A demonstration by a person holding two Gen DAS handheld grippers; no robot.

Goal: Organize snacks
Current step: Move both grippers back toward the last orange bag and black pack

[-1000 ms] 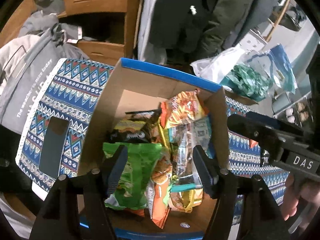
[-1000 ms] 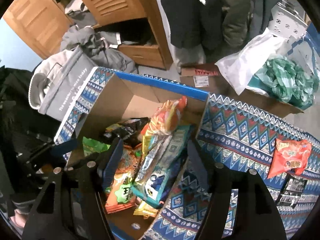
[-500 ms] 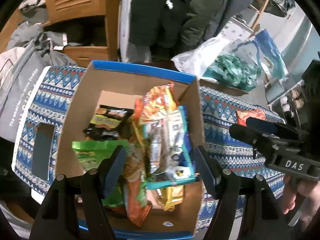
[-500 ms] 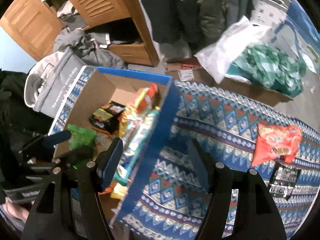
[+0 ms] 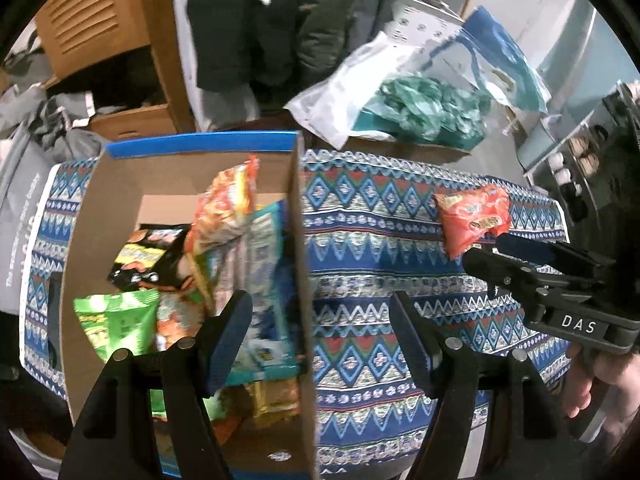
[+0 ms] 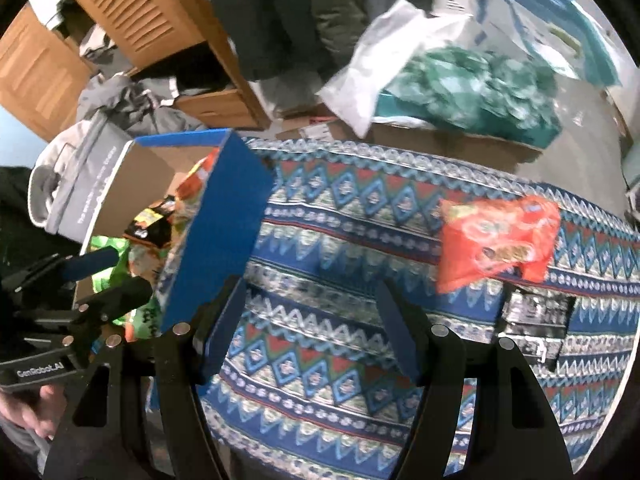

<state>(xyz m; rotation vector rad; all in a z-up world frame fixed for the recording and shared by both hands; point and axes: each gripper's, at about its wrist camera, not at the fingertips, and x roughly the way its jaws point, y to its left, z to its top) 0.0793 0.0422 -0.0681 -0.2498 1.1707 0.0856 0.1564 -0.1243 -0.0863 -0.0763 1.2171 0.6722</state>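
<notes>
A blue-rimmed cardboard box (image 5: 188,148) sits at the left of the patterned tablecloth (image 5: 372,216) and holds several snack bags, among them a green one (image 5: 116,324) and an orange one (image 5: 228,208). An orange-red snack bag (image 6: 496,236) lies on the cloth at the right, with a black packet (image 6: 536,320) just in front of it. My left gripper (image 5: 320,332) is open and empty, straddling the box's right wall. My right gripper (image 6: 308,328) is open and empty over the cloth, right of the box (image 6: 224,224) and left of the orange-red bag (image 5: 472,216).
Beyond the table's far edge stand a cardboard carton (image 6: 440,140) with white and green plastic bags (image 6: 472,92), a wooden cabinet (image 6: 132,12), hanging dark coats (image 5: 256,20) and a grey bag (image 6: 84,168) at the left.
Both grippers have swung right, away from over the box toward the open cloth. The orange-red bag now sits nearer the right gripper. Both stayed open.
</notes>
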